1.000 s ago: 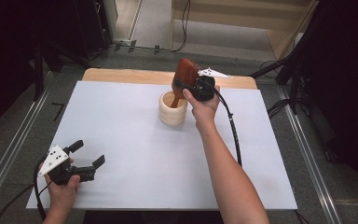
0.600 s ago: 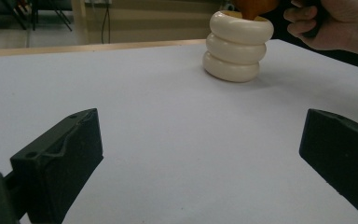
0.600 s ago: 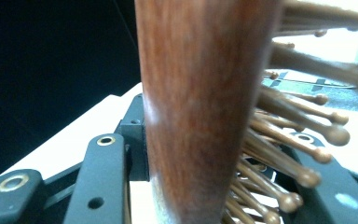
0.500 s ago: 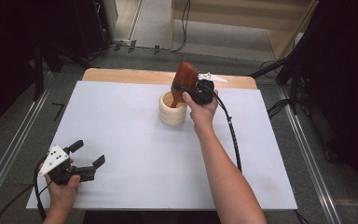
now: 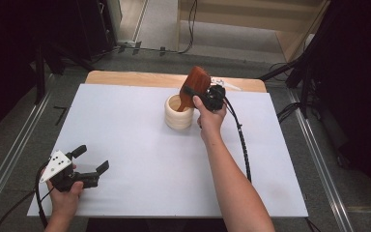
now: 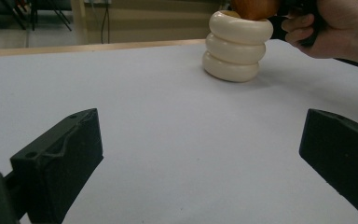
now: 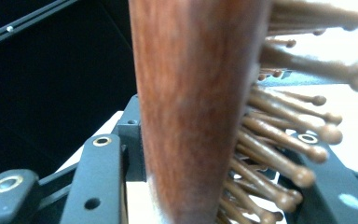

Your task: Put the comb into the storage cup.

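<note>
A reddish wooden hairbrush (image 5: 196,83) stands tilted with its handle down inside a cream ribbed holder (image 5: 178,114) at the far middle of the table. My right gripper (image 5: 194,95) is closed around the brush just above the holder's rim. Its jaws have just been opening a little, with the brush still between them. In the right gripper view the wooden back (image 7: 196,93) lies against one jaw and the bristles (image 7: 284,140) against the other. My left gripper (image 5: 92,158) rests open at the front left, nothing between its jaws. From there the holder (image 6: 235,46) stands far ahead.
A white sheet (image 5: 125,125) covers the table, with a wooden edge (image 5: 125,77) at the far side. The right gripper's black cable (image 5: 241,140) trails back along the forearm. Metal rails run along both sides of the table.
The right hand and brush have hardly shifted over the holder. The left gripper has kept still.
</note>
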